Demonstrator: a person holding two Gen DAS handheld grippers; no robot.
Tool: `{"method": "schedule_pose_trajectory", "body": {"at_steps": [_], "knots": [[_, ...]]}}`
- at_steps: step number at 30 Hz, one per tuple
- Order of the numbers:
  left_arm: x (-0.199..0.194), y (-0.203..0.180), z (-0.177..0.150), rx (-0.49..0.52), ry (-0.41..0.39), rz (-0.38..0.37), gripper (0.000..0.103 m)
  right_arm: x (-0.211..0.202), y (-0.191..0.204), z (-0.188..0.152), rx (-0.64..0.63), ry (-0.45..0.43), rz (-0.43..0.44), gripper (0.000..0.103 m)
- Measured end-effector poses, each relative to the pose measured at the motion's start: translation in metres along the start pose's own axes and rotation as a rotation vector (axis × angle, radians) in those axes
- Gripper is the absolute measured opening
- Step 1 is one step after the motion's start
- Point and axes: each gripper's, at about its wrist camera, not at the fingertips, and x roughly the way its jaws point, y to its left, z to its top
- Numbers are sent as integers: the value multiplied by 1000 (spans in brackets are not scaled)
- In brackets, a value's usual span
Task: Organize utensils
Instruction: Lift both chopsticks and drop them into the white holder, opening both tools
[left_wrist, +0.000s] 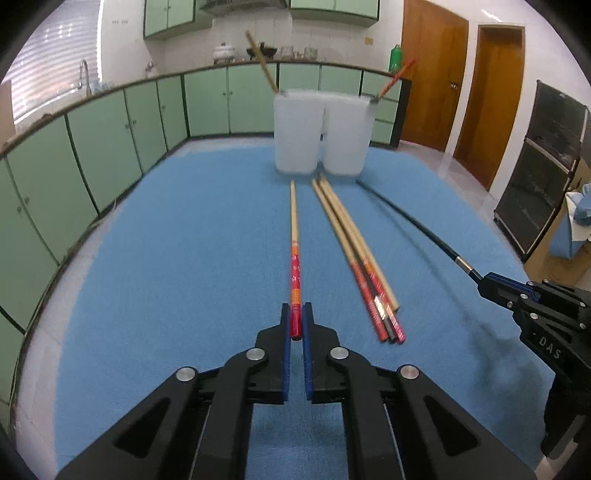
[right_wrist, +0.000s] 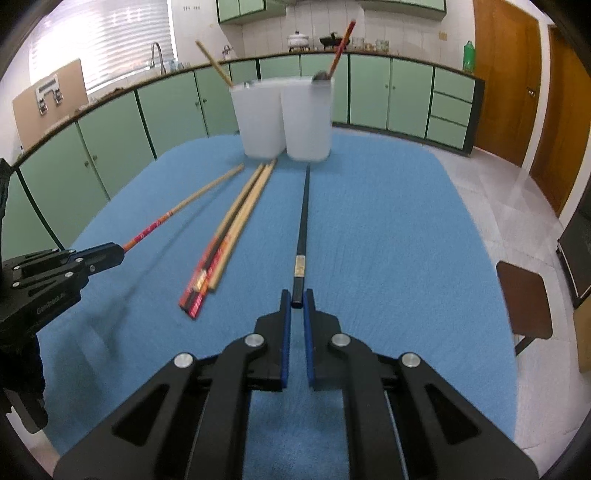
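Left claw pinches a red-handled chopstick, right claw a black chopstick, both seemingly lifted off the desk. Held by their ends, they could swing and knock the white cups.

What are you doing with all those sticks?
Sorting chopsticks into cups. The left gripper is pinching the red end of a wooden chopstick, and the right gripper is pinching a black chopstick. A few more chopsticks lie in a bunch on the blue mat. Two white cups stand at the far end, each with a chopstick already in it.
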Motion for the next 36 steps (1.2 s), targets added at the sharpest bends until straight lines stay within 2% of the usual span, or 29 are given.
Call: {"method": "schedule_pose_trajectory", "body": {"at_steps": [10, 15, 19, 31, 36], "knots": [[-62, 7, 49, 6, -194, -4, 6, -48, -7, 45, -2, -130, 18, 6], [-81, 11, 80, 16, -268, -9, 6, -74, -10, 82, -24, -207, 42, 6], [-89, 10, 105, 44, -317, -12, 6, -86, -13, 112, -23, -231, 78, 6], [-62, 9, 164, 56, -305, -67, 5, -81, -16, 199, -65, -206, 119, 6], [-62, 10, 188, 52, -337, -83, 5, -89, -18, 226, -71, -233, 125, 6]]}}
